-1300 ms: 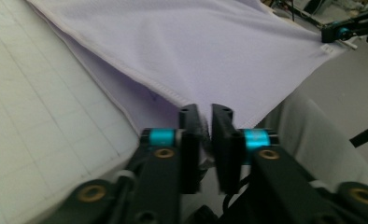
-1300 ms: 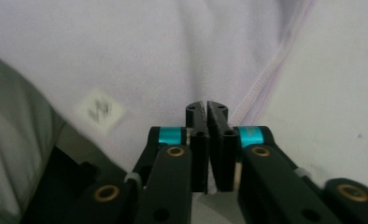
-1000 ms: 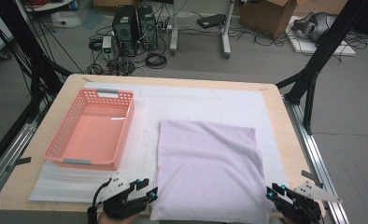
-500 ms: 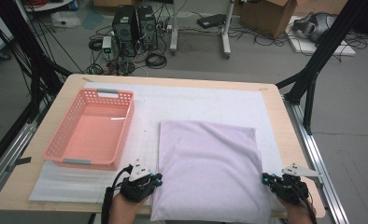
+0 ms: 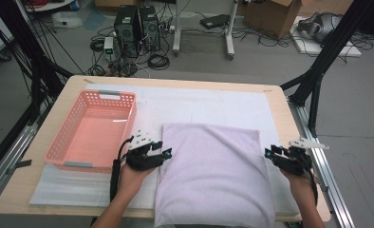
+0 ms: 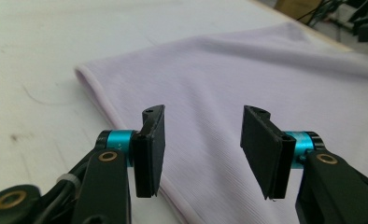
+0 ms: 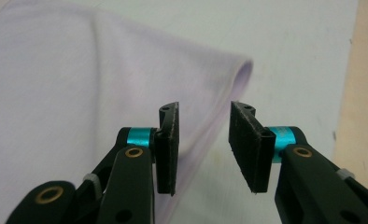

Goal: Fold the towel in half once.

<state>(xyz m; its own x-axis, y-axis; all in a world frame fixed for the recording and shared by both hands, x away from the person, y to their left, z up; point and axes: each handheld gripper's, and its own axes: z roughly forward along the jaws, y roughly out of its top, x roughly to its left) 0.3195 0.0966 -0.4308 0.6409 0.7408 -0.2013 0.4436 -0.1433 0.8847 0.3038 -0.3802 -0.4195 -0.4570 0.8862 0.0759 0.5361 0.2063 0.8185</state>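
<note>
Lilac pillowcase (image 5: 213,173) lies flat on the white sheet (image 5: 209,107) over the tabletop, right of the pink basket (image 5: 92,133). Left tongs (image 5: 163,153) and right tongs (image 5: 269,154) flank its side edges; both have just been opening, nothing between the jaws. Risk: pads pinch only the top layer or snag the sheet, so a lift drags crooked. Gripper views show hem (image 6: 126,123) alignment; high view shows symmetry.

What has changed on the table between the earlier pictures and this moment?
Both hands moved up the table, away from the near edge: the left tongs along the left side of the flat lilac fabric pillowcase, the right tongs along its right side. Both tongs have just been opening, gripping nothing. The pillowcase and the pink plastic basket stayed put.
</note>
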